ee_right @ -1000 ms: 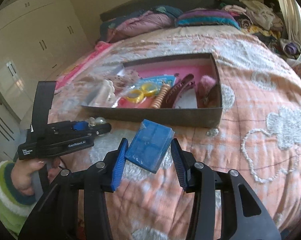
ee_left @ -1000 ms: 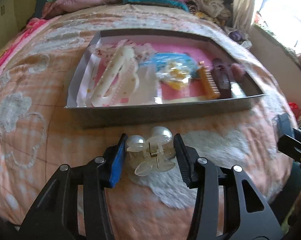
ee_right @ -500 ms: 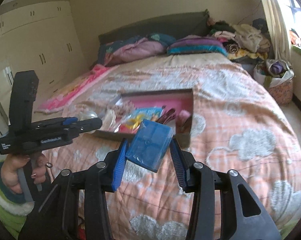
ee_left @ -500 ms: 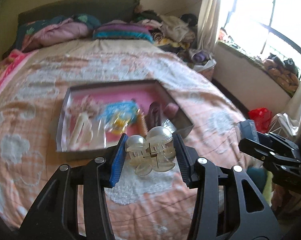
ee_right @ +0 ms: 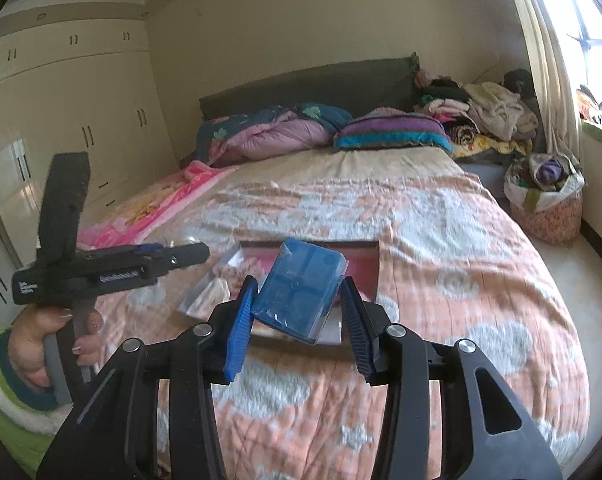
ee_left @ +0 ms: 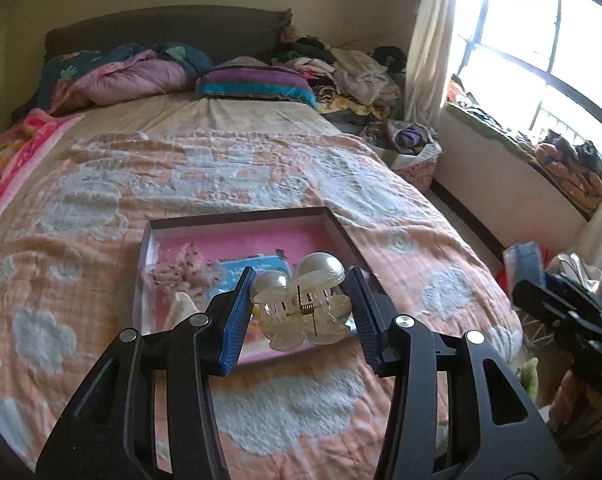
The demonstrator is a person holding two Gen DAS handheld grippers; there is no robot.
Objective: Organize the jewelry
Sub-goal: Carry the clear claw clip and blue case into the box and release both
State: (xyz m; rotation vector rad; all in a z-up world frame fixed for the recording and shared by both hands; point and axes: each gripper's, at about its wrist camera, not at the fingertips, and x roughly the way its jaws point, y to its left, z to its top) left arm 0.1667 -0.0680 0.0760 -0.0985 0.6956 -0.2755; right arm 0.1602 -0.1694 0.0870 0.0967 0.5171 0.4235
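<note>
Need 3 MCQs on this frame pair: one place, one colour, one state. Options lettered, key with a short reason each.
1. Where does the tray lie?
A. on the bed's blanket
B. on the windowsill
C. on the floor

2. What colour is the small box in the right gripper?
A. red
B. blue
C. white

3. What is the state of the left gripper?
A. open and empty
B. shut on the pearl hair clip
C. shut on a comb

Key:
1 A: the tray sits on the peach blanket with white cloud shapes, in both views.
2 B: the box is translucent blue, pressed between the blue pads.
3 B: the pearl hair clip sits between both pads, lifted clear of the bed.
</note>
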